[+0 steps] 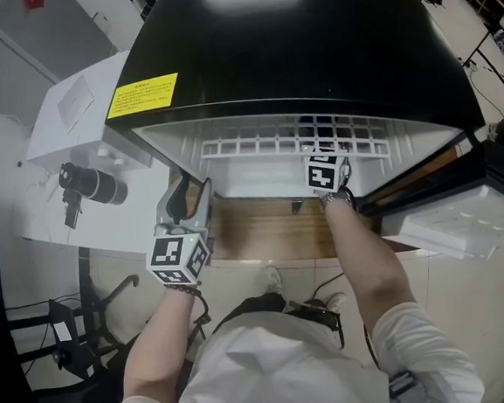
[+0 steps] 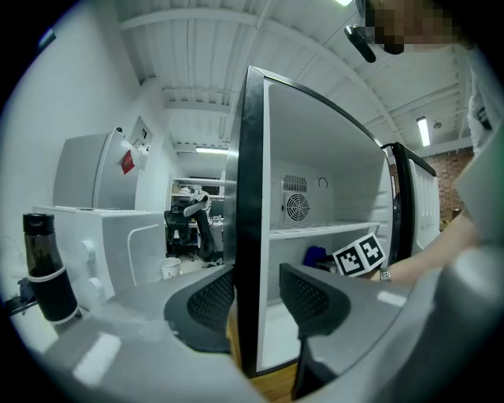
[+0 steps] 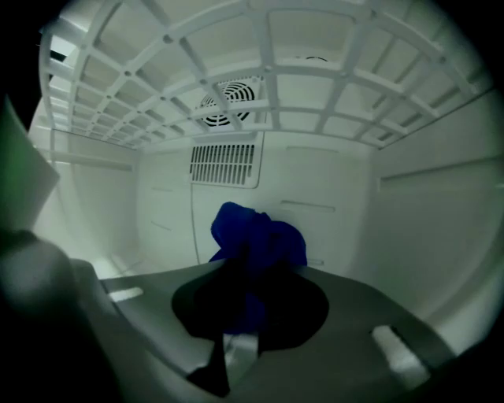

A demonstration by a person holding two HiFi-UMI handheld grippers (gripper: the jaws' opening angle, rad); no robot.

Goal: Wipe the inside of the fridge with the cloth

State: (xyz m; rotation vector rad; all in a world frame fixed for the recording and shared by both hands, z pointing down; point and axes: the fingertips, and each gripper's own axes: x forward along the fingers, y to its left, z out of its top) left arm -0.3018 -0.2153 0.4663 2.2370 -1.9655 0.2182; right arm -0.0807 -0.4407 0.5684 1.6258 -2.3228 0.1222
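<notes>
The right hand-held gripper (image 3: 250, 293) pinches the cloth (image 3: 260, 240) deep inside the fridge (image 1: 292, 52), under the shelf (image 3: 268, 86), bunched end forward to rub the walls. The left hand-held gripper (image 2: 256, 297), wide and gripping nothing, hangs before the fridge's side wall.

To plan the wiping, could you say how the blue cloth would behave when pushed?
Probably floppy: the blue cloth bunches in loose folds beyond the right gripper, whose jaws pinch it. Likely light, since the bunch stands up unsupported. It would probably crumple against the fridge wall.
</notes>
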